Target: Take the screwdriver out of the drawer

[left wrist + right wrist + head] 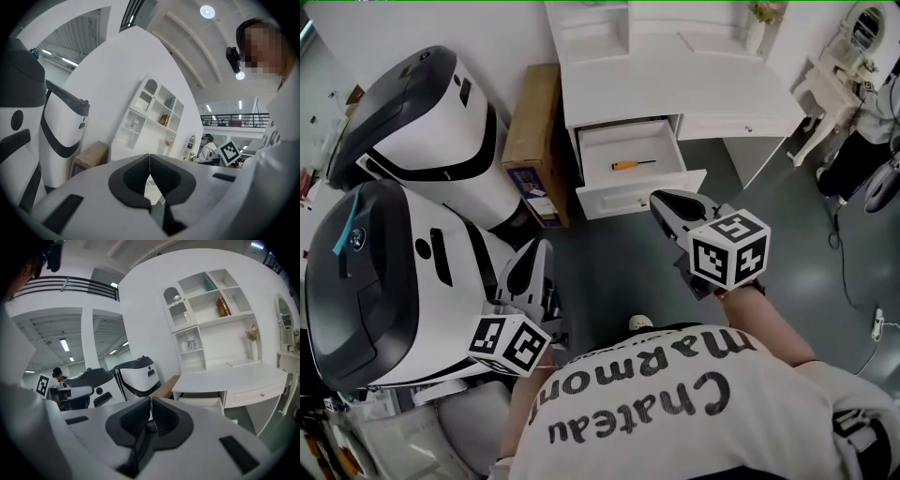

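The screwdriver (633,164), with an orange handle and a thin dark shaft, lies across the floor of the open white drawer (630,198) under the white desk (675,89). My right gripper (660,198) hangs just in front of the drawer's front panel, jaws shut and empty, pointing at the desk. The same drawer (206,402) shows past the shut right gripper (151,401) in its own view; the screwdriver is hidden there. My left gripper (539,247) is held back at the lower left beside a white machine, shut with nothing in it, as the left gripper (150,158) view confirms.
Two big white-and-black machines (422,122) (375,281) stand at the left. A cardboard box (534,131) sits between them and the desk. A white shelf unit (206,319) rises on the desk. A white chair (834,84) and a floor cable (853,281) are at the right.
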{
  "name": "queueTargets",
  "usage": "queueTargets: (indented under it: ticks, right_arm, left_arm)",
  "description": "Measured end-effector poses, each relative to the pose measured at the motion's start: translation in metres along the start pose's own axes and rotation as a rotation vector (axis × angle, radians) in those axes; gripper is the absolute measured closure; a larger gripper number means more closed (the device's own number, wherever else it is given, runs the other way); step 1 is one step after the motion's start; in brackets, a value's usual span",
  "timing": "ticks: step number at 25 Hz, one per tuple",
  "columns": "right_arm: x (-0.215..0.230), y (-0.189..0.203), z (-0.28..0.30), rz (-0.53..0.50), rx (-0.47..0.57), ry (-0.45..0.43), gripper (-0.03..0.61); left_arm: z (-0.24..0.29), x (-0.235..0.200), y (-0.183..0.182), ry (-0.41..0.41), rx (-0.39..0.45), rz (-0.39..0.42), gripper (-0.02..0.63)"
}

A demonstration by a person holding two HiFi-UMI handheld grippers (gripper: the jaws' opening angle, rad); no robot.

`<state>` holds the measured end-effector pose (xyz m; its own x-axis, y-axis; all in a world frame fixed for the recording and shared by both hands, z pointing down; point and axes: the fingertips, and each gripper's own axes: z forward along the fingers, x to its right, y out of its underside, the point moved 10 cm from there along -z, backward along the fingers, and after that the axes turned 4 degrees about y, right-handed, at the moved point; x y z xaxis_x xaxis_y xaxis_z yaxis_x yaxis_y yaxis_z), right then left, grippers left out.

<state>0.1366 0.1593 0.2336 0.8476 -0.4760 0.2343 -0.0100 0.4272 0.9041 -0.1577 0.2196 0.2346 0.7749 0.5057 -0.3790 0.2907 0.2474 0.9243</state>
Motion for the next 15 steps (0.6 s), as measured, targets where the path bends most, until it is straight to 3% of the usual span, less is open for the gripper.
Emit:
queueTargets:
  ticks: [7,15]
  right_arm:
    - [0.045,-0.017,0.027,-0.004,0.006,-0.007,0.548]
    - [0.074,0.000,0.041,0.084,-0.027,0.010,0.548]
  left_arm:
    - [0.041,-0.006,0.003,-0.029,0.013,0.000,0.590]
    - [0.060,-0.014,0.020,-0.045,-0.064,-0.039,0.589]
